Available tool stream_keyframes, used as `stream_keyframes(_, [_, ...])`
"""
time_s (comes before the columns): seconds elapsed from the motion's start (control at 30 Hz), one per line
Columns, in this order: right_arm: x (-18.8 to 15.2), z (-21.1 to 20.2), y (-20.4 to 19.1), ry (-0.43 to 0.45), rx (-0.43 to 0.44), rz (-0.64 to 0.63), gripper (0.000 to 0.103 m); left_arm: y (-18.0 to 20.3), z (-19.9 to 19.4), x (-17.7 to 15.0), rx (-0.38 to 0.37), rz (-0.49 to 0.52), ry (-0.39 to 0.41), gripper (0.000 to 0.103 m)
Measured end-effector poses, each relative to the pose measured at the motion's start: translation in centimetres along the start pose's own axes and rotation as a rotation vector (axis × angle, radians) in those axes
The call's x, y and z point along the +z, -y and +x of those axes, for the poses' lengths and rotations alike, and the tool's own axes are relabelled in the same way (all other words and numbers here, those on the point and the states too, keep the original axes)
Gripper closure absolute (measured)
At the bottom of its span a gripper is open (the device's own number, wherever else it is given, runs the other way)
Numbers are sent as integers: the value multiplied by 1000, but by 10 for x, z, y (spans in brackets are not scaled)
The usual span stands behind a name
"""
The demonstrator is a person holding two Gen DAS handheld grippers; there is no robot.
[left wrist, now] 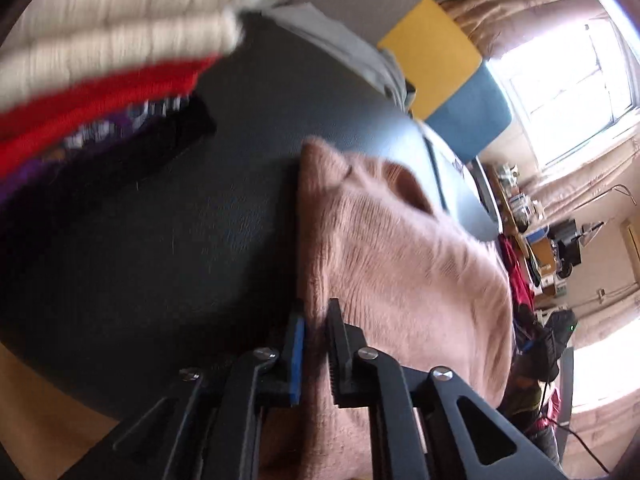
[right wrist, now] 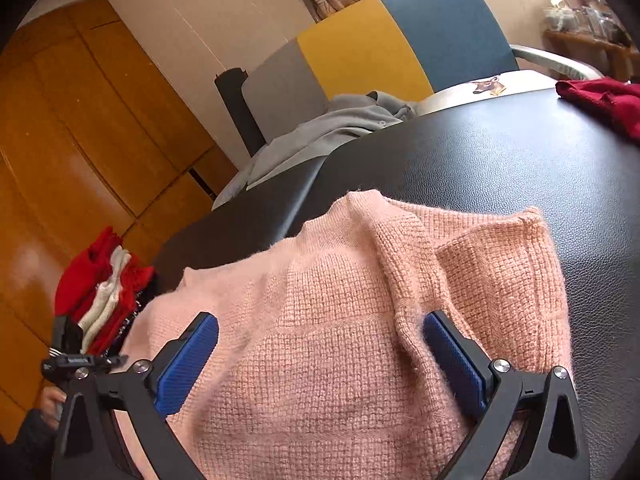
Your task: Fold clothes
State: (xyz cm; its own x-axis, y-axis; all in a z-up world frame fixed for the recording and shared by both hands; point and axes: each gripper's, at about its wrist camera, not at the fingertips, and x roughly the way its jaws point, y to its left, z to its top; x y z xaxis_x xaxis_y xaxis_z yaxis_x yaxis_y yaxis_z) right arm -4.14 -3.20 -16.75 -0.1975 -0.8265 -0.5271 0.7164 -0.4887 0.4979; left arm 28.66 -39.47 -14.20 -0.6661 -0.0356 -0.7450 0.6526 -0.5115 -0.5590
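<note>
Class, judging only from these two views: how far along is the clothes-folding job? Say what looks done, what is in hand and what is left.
Done: a stack of red and white folded clothes sits at the table's edge. In hand: the pink sweater lies partly folded on the black table; the left tongs pinch its edge, the right tongs stand open over it. Left: a grey garment and a dark red one lie unfolded.

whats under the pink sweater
The pink sweater lies on the black padded table, whose leather-like surface shows around its edges. Whatever might sit beneath the knit itself is covered. The left gripper pinches one edge of it.
</note>
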Motion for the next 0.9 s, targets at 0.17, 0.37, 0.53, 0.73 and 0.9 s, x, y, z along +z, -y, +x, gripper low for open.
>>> stream_keyframes(0.17, [2, 6, 1, 4, -8, -8, 0, 25, -5, 22, 43, 80, 38, 86])
stream_keyframes(0.37, [5, 10, 3, 6, -5, -7, 0, 43, 22, 76, -12, 71, 44, 76])
stream_keyframes(0.53, [6, 10, 5, 2, 11, 7, 0, 64, 75, 95, 18, 146, -96, 74])
stream_keyframes(0.73, [22, 22, -10, -146, -74, -86, 0, 78, 85, 91, 57, 256, -119, 71])
stream_keyframes(0.9, [58, 10, -30, -81, -131, -195, 0, 87, 80, 87, 69, 321, -96, 82])
